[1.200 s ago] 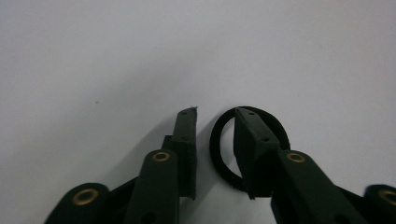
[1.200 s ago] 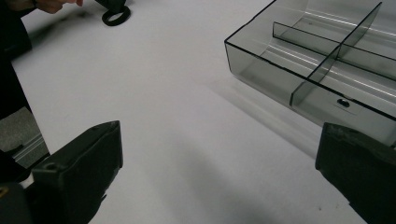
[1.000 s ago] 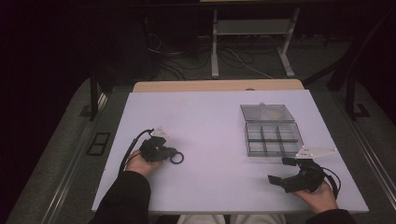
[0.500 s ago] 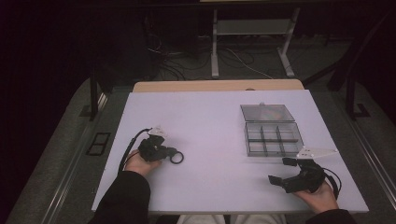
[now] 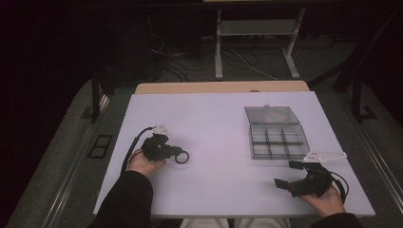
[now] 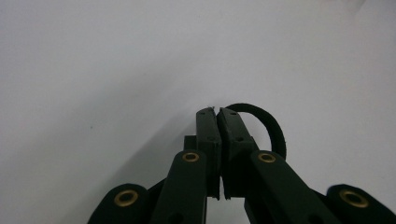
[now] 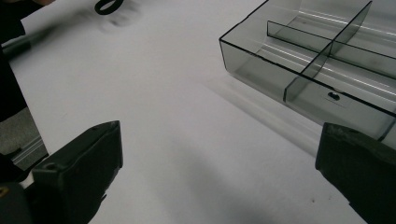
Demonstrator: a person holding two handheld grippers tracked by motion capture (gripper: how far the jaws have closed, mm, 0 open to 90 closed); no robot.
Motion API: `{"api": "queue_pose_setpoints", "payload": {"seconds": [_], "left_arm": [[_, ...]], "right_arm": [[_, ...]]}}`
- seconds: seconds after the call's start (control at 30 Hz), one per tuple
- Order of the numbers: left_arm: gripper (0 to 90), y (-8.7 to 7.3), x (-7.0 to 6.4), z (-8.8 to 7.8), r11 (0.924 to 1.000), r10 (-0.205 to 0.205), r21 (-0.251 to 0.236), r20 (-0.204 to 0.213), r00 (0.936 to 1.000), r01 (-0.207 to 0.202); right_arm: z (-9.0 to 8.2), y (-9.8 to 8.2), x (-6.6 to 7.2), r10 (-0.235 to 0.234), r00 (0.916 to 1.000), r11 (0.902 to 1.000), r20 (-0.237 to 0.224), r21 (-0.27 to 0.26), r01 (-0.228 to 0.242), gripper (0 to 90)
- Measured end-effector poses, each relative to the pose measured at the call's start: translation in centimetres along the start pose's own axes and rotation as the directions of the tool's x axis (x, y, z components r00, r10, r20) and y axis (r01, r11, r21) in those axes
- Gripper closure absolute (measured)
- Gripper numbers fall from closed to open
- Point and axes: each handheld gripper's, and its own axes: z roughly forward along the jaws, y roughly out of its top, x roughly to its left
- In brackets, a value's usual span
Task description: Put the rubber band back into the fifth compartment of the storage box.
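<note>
Ring (image 6: pixel 261 122) flat, left gripper (image 6: pixel 217 112) pinching rim

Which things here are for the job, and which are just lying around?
Likely for the job:
- black ring, pinched by the left gripper
- clear compartment box, lid open
- right gripper, jaws wide

Just about:
- cables on the floor
- metal stand behind the table

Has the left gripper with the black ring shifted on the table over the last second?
No. In the high view the left gripper and its black ring sit at the same spot relative to the clear divided box as before.
</note>
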Motion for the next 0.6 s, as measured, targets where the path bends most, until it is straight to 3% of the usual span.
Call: {"api": "queue_pose_setpoints", "payload": {"seconds": [0.6], "left_arm": [[86.9, 2.4, -0.7, -0.4, 0.9989, 0.04, -0.025, 0.015, 0.9991, -0.039]], "right_arm": [[0.0, 0.0, 0.0, 0.002, 1.0, 1.0, 0.003, -0.002, -0.002, 0.5]]}}
